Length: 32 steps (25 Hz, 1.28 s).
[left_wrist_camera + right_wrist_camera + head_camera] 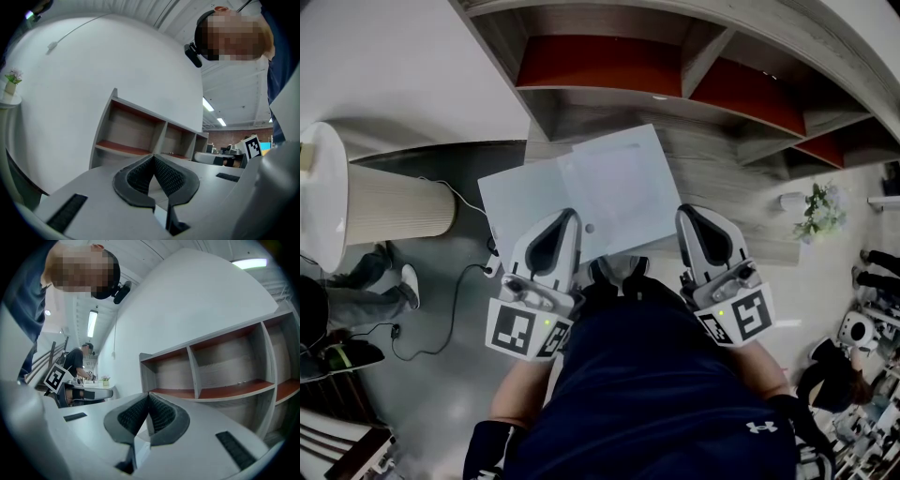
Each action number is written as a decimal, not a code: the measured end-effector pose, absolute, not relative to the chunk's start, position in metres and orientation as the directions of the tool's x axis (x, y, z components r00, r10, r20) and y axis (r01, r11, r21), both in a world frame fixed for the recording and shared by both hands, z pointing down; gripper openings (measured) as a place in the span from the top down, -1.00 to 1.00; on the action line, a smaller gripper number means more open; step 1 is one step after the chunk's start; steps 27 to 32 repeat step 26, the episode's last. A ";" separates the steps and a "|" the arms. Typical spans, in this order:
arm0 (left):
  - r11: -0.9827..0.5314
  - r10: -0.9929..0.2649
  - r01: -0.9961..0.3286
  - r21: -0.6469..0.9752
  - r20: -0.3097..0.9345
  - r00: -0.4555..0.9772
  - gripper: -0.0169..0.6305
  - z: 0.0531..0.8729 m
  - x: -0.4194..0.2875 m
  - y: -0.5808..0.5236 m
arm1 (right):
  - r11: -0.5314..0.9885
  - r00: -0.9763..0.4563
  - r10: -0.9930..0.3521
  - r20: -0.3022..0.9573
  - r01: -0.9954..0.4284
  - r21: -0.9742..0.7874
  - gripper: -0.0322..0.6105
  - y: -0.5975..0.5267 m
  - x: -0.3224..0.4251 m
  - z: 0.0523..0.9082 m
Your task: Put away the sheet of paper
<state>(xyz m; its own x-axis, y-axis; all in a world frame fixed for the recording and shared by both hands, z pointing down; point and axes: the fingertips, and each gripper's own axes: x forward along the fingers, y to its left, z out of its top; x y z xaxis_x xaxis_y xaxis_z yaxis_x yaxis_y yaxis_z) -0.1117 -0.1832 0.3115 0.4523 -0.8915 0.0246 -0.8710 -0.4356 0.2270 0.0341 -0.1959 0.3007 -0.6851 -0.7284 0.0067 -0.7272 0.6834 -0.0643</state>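
Observation:
A pale sheet of paper [525, 202] lies flat and partly overlaps a second pale, slightly glossy sheet [623, 183]. Both are on the wood-grain ledge [731, 169] in front of the shelf unit. My left gripper [572, 216] hovers over the near edge of the sheets, and its pads meet at the tips [153, 158]. My right gripper [684, 212] is at the sheets' near right corner, its pads [149, 395] also closed together. Neither gripper view shows anything clamped. Whether the fingertips touch the paper is hidden.
The shelf unit [675, 70] has open compartments with red floors [225, 390] straight ahead. A round white table [323, 197] on a ribbed base [398, 202] stands to the left, with a cable [455, 309] on the floor. A small plant [820, 211] and other people are at the right.

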 end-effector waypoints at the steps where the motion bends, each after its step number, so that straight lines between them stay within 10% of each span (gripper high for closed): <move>1: -0.435 -0.892 -0.871 0.227 0.025 0.451 0.90 0.312 -0.112 -0.183 | 0.685 -0.686 -0.727 0.007 -0.726 -0.064 0.88 -0.196 0.034 0.301; 32: -0.427 -0.894 -0.872 0.240 0.031 0.447 0.90 0.313 -0.109 -0.181 | 0.689 -0.691 -0.723 0.009 -0.722 -0.068 0.88 -0.194 0.036 0.301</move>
